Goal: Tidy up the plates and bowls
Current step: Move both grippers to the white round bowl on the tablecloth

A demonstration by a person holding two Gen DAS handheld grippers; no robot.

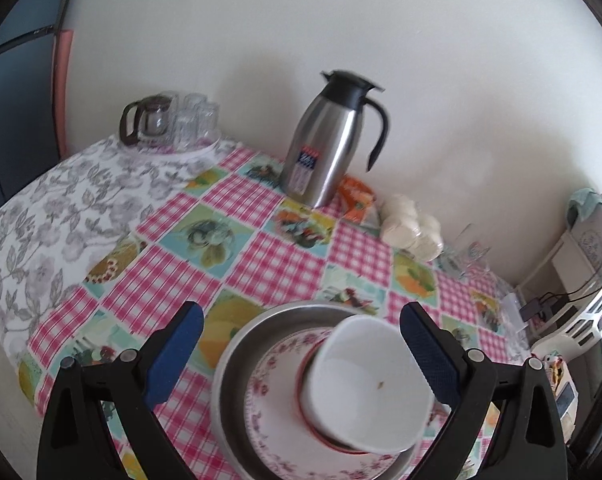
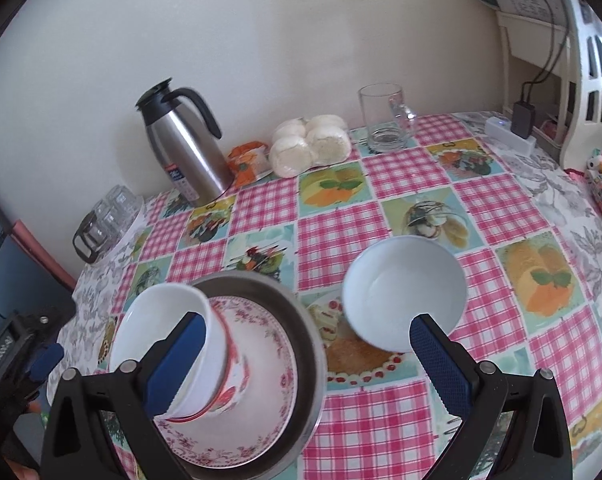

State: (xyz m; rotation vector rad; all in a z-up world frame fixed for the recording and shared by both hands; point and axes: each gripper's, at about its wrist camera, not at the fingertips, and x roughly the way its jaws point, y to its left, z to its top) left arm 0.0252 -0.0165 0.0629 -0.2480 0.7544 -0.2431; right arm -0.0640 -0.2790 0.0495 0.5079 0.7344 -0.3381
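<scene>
A white cup-shaped bowl (image 1: pixel 365 384) with a red band stands on a floral plate (image 1: pixel 273 420) inside a steel dish (image 1: pixel 237 344) — low in the left wrist frame's centre. A separate white bowl (image 2: pixel 405 292) sits right of centre in the right wrist view, apart from the stack. The left gripper (image 1: pixel 301 352) and right gripper (image 2: pixel 307 364) both gape wide, holding nothing. A steel thermos (image 2: pixel 189 148) stands upper left — buns (image 2: pixel 309 144) and a glass mug (image 2: pixel 385 124) beside it.

Home dining spot: patterned tablecloth (image 2: pixel 381 208), steel thermos jug (image 1: pixel 325 144), glass mug (image 2: pixel 385 122), bagged buns (image 2: pixel 309 146), plain wall.
</scene>
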